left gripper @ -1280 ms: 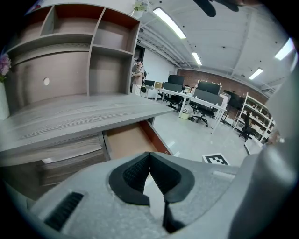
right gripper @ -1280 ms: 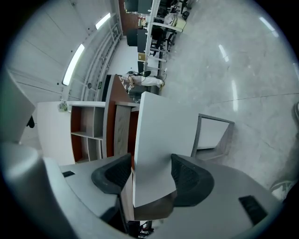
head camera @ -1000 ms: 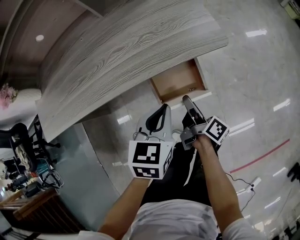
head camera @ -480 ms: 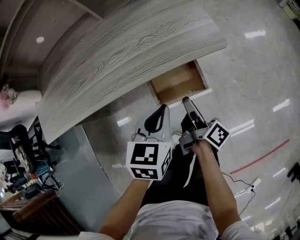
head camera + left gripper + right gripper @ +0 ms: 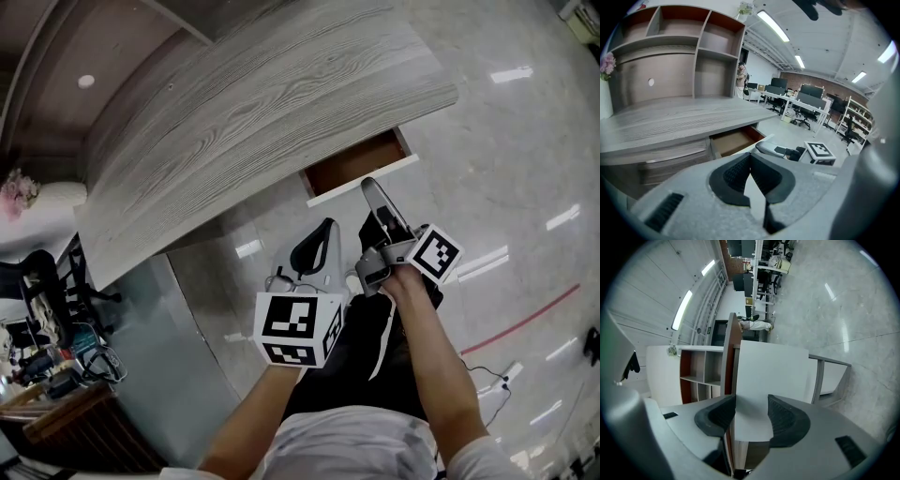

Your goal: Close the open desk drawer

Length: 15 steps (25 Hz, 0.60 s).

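Drawer (image 5: 354,161): partly open under the right end of the table (image 5: 253,103); you see its brown inside, with the white front panel (image 5: 771,376) facing you.
Right tongs (image 5: 369,186): wide apart and empty, turned on their side. The tips are at the front panel, but you cannot tell whether they touch it.
Left tongs (image 5: 327,223): tips together with nothing between them, held above the floor (image 5: 506,150) just beside the right tongs and short of the drawer.

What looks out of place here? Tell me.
Only the drawer: it juts partly open from under the desk, brown inside showing. The open right gripper is at its white front. Nothing else stands out.
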Available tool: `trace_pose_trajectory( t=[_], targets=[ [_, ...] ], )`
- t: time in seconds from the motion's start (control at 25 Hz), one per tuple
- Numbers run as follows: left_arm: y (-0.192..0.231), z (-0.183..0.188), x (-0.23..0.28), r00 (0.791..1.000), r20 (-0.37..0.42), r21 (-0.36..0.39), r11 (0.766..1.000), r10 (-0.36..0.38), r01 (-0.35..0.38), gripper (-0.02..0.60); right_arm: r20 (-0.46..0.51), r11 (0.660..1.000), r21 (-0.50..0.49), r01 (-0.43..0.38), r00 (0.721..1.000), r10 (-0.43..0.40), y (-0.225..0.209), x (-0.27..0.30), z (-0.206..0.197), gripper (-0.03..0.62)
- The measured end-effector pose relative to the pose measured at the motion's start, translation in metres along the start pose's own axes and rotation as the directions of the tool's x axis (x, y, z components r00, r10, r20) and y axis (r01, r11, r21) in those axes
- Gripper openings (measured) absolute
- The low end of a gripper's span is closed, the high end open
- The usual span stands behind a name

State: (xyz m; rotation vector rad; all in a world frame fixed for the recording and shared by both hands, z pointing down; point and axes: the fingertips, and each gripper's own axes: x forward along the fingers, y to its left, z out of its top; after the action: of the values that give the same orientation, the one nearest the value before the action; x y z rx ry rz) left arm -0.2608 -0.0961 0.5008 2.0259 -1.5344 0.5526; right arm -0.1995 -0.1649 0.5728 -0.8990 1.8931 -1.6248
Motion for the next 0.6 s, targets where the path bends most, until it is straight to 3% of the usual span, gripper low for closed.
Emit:
trace_pose_trajectory(
  t=[0.6],
  targets=[
    [0.020,-0.002,-0.004,1.000,-0.013,0.004,1.000,0.018,-0.018,0.003,-0.002,0.997,-0.057,-0.052,0.999,0.052,0.005,0.061,0.015,0.213]
  ],
)
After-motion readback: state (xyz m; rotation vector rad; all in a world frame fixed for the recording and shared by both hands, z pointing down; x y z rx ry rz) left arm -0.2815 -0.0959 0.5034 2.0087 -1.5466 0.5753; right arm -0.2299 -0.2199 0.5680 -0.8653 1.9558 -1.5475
